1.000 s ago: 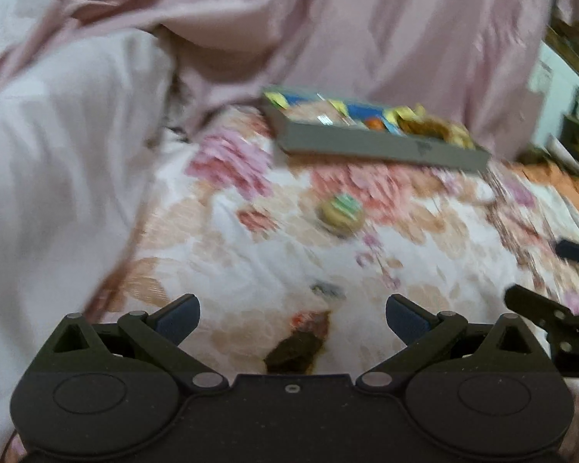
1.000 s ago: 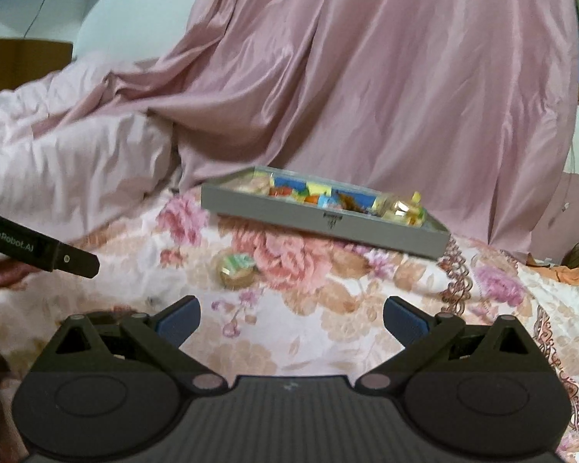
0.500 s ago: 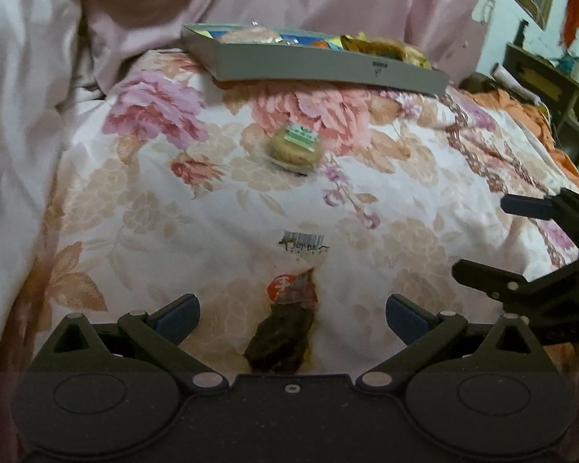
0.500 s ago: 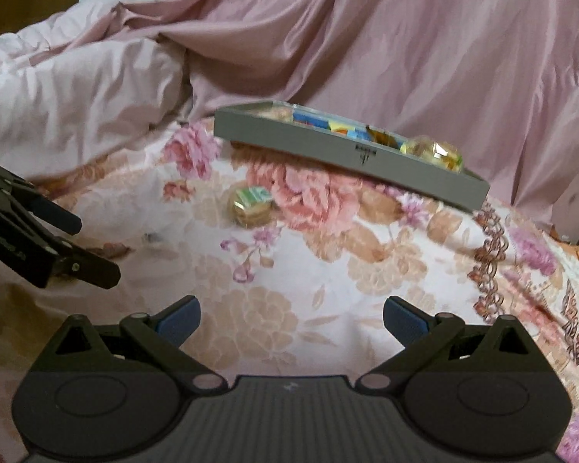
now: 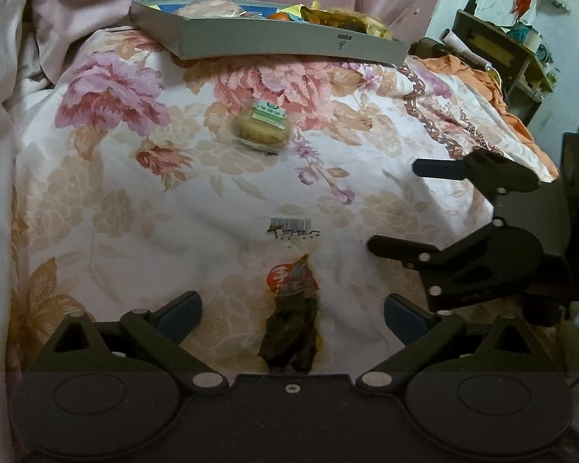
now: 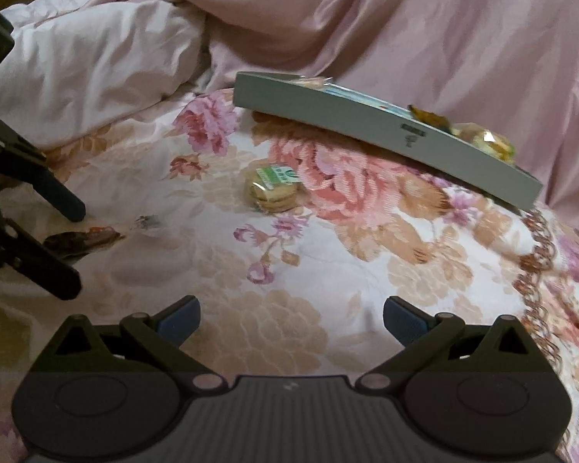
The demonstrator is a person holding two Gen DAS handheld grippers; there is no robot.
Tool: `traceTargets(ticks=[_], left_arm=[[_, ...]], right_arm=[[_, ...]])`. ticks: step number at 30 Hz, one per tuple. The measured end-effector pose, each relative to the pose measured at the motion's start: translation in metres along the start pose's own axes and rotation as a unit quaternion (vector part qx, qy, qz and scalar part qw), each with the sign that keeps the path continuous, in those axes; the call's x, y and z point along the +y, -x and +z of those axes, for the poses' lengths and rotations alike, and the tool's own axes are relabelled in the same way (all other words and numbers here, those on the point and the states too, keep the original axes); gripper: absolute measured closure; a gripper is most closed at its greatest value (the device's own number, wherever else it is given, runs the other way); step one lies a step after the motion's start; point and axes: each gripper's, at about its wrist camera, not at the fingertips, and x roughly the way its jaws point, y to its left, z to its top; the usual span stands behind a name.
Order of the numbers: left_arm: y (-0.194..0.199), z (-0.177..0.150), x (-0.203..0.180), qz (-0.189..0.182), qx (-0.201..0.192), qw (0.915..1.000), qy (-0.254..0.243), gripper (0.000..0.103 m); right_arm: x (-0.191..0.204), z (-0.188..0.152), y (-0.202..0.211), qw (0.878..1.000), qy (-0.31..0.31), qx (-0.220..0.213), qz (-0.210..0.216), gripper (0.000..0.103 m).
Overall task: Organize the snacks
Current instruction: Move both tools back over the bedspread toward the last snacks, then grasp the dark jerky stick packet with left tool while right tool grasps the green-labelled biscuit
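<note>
Dark leafy snack in a clear wrapper with a red label [image 5: 291,320] lies flat on the floral bedspread [image 5: 135,208], dead centre between my left tongs [image 5: 292,313], just ahead of the pads. Left jaws are wide but closing now; pads aren't touching the wrapper yet. My read: this is the pick in hand.

Round beige biscuit in a clear pack with a green label [image 5: 261,128] sits further ahead of the left tongs, also loose on the bed, well short of the tray.

Shallow grey rectangular tray [image 5: 289,42] is beyond that, at the far edge of the bedspread, already carrying several coloured packets.

Right tongs [image 6: 291,318] spread wide, nothing between them, over bare bedspread; biscuit is ahead of them, slightly left.

Status, as I judge it: mostly sorted; two loose snacks left to tray.
</note>
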Motion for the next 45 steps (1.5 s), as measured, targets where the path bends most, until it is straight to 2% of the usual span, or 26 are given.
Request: traceTargets(ticks=[9, 14, 20, 24, 28, 35, 39, 45], left_arm=[[0.004, -0.001, 0.008, 0.009, -0.009, 0.9999, 0.005, 0.028], [0.001, 0.001, 0.003, 0.025, -0.013, 0.9995, 0.012, 0.052], [-0.002, 0.003, 0.006, 0.059, -0.043, 0.9952, 0.066, 0.054], [-0.002, 0.005, 0.015, 0.086, -0.066, 0.9869, 0.119, 0.054], [-0.002, 0.005, 0.025, 0.095, -0.086, 0.9775, 0.168, 0.054], [-0.003, 0.004, 0.029, 0.088, -0.101, 0.9717, 0.194, 0.054], [-0.004, 0.003, 0.030, 0.083, -0.106, 0.9701, 0.202, 0.054], [-0.003, 0.001, 0.032, 0.079, -0.110, 0.9699, 0.202, 0.053]], right_arm=[[0.002, 0.006, -0.018, 1.000, 0.005, -0.008, 0.019, 0.000], [0.002, 0.012, -0.025, 1.000, 0.001, -0.011, 0.024, 0.000], [0.000, 0.018, -0.035, 0.999, -0.010, -0.015, 0.031, 0.000], [-0.004, 0.025, -0.044, 0.999, -0.024, -0.018, 0.035, 0.000], [-0.006, 0.031, -0.055, 0.999, -0.026, -0.023, 0.037, 0.000], [0.001, 0.047, -0.076, 0.999, 0.016, -0.038, 0.027, 0.000], [-0.005, 0.059, -0.090, 0.998, 0.007, -0.029, 0.050, 0.000], [-0.008, 0.076, -0.119, 0.998, 0.015, -0.033, 0.055, 0.000]])
